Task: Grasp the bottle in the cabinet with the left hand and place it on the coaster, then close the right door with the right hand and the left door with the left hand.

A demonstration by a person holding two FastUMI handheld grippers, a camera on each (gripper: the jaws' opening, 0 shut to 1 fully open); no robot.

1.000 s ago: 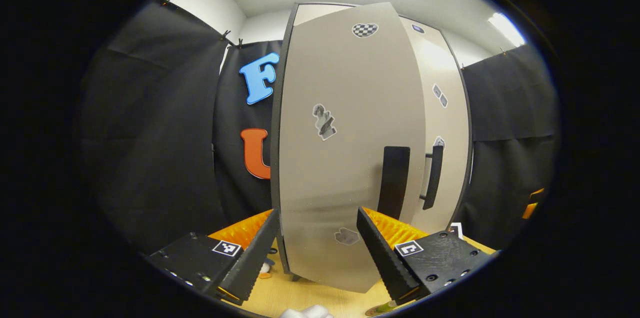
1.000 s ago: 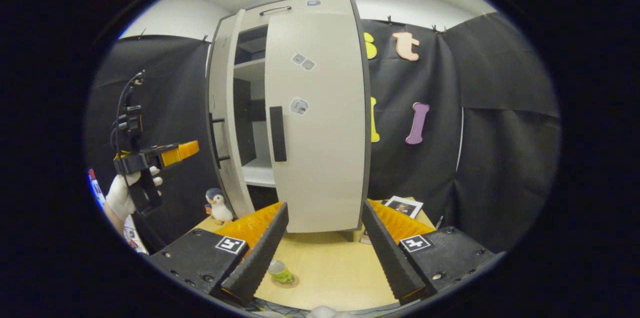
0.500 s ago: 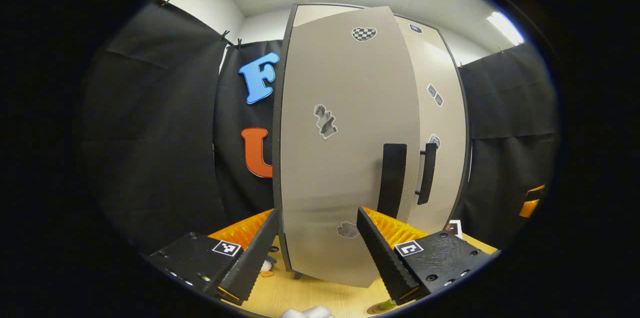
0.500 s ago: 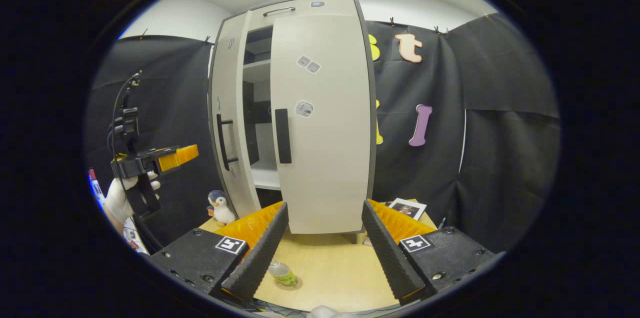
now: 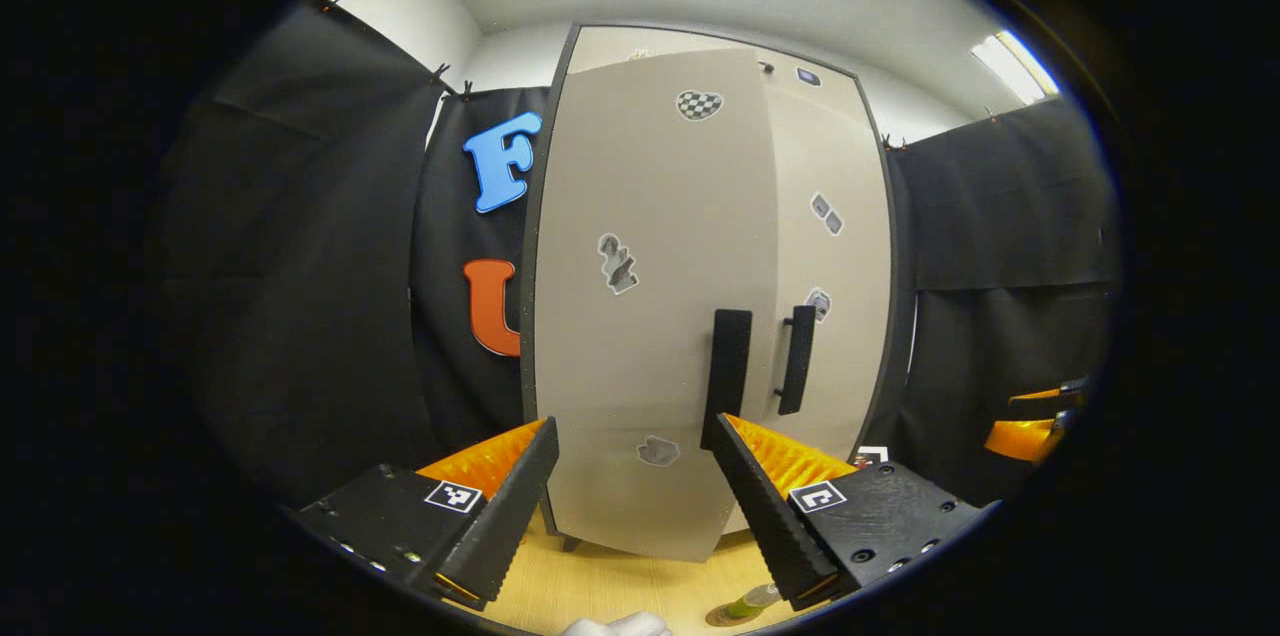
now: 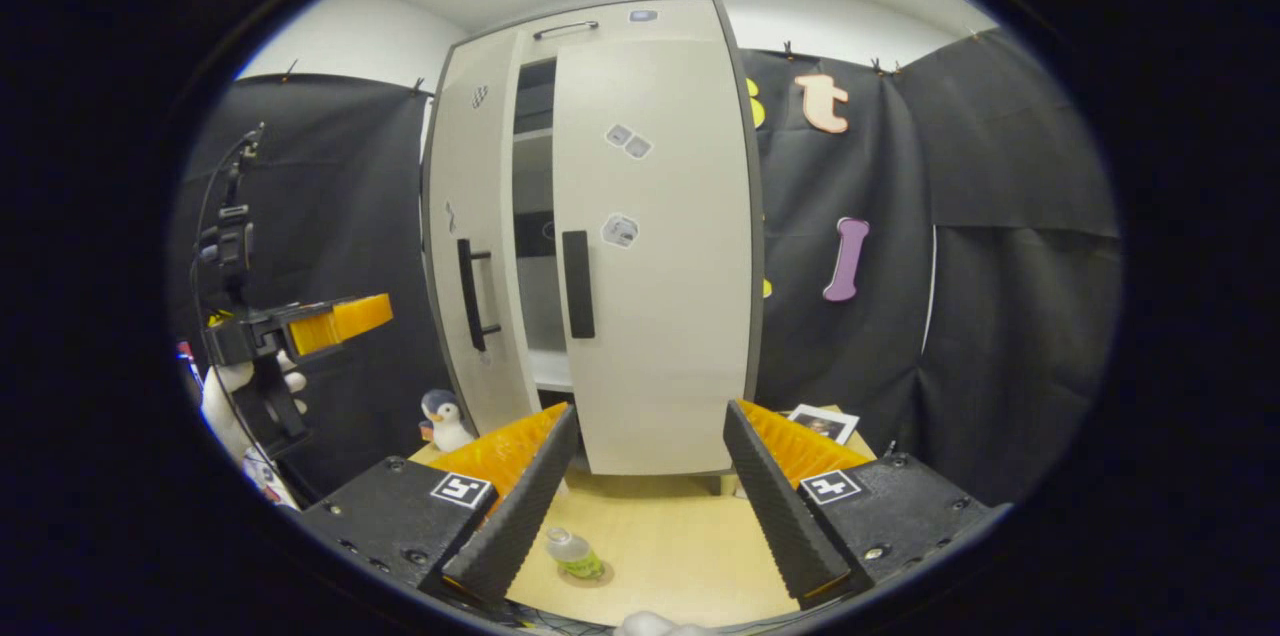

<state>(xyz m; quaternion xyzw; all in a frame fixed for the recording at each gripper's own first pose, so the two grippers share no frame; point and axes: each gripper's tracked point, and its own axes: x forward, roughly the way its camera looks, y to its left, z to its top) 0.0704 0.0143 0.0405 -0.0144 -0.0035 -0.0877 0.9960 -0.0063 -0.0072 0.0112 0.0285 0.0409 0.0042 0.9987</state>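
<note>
Standing on its coaster (image 6: 585, 575), the bottle (image 6: 574, 553) is outside the cabinet (image 6: 650, 246); both tongs gape, empty.

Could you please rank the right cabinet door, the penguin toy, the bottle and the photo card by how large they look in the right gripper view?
1. right cabinet door, by far.
2. penguin toy.
3. bottle and photo card: these look alike, and the bottle sits nearer the camera, so no firm order.
</note>
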